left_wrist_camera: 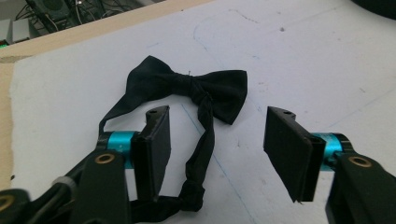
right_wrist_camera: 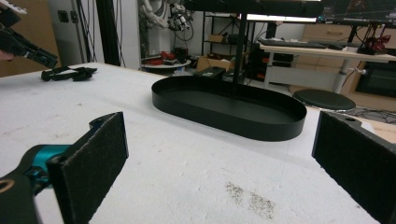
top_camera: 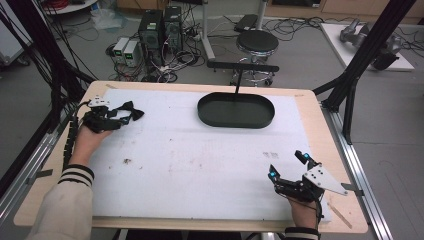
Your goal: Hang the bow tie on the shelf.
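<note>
A pale wooden table point(top_camera: 310, 107) carries a large white foam-like sheet point(top_camera: 200, 165) whose matte surface is scuffed, with faint grey smudges and a few dark specks. Toward the far side of the sheet sits a black oval tray point(top_camera: 236, 111), smooth and low-walled, with a thin upright post rising from its far rim to a flat horizontal bar overhead; in the right gripper view the tray point(right_wrist_camera: 280, 122) looks like dull painted metal with a shallow, even wall.

At the far left of the sheet lies a black bow tie point(top_camera: 127, 113), just ahead of the left gripper point(top_camera: 116, 119). In the left gripper view the bow tie point(left_wrist_camera: 187, 86) is soft, matte cloth, two flared wings pinched by a wrapped knot at the middle, its thin neck strap looping back toward the camera and under the near jaw. The left gripper point(left_wrist_camera: 217, 140) stands with its jaws spread wide, the bow tie lying on the sheet between and beyond them, with nothing clamped.

The right gripper point(top_camera: 287, 166) rests near the right front corner of the sheet, well apart from the tray and bow tie. Its jaws point(right_wrist_camera: 219, 163) are also spread wide and empty; the flat rectangular pads are faced with coarse black felt-like material on teal metal mounts.
</note>
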